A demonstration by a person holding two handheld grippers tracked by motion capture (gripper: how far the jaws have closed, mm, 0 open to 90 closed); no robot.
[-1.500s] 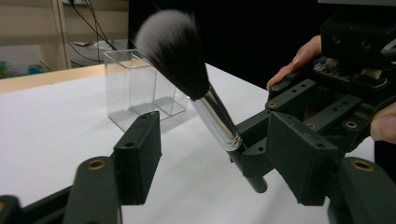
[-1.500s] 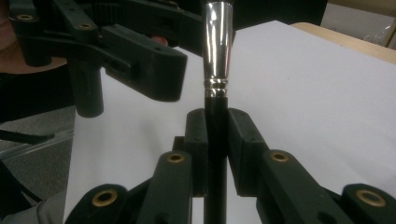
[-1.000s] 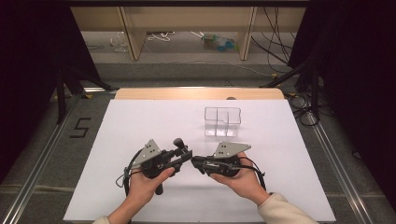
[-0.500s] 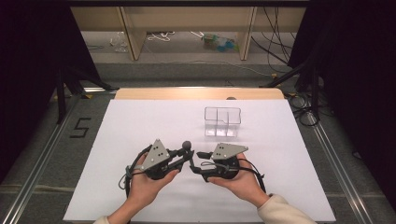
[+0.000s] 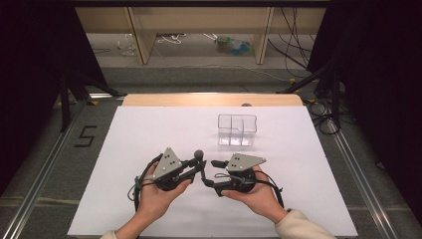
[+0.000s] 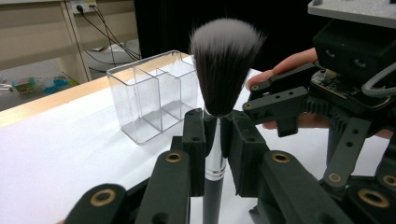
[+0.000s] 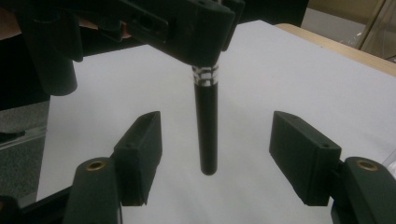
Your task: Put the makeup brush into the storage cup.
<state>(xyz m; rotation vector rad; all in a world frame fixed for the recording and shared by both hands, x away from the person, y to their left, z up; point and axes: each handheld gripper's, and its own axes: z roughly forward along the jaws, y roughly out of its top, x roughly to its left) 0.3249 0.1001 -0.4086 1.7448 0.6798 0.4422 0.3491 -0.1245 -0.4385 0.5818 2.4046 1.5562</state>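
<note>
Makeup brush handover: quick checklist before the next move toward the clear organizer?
1. Left gripper shut on the black-handled makeup brush with dark, white-tipped bristles, at its silver ferrule: ok.
2. Right gripper released: ok. Its jaws have just been opening; the handle hangs between its fingers, untouched.
3. Brush upright, bristles up: ok.
4. Clear plastic divided organizer upright on the white table, compartments open at the top: ok.
5. Compartments empty: ok, as far as the left gripper view shows.
6. Right gripper clear of the brush's path: not ok, it sits around the handle.
</note>
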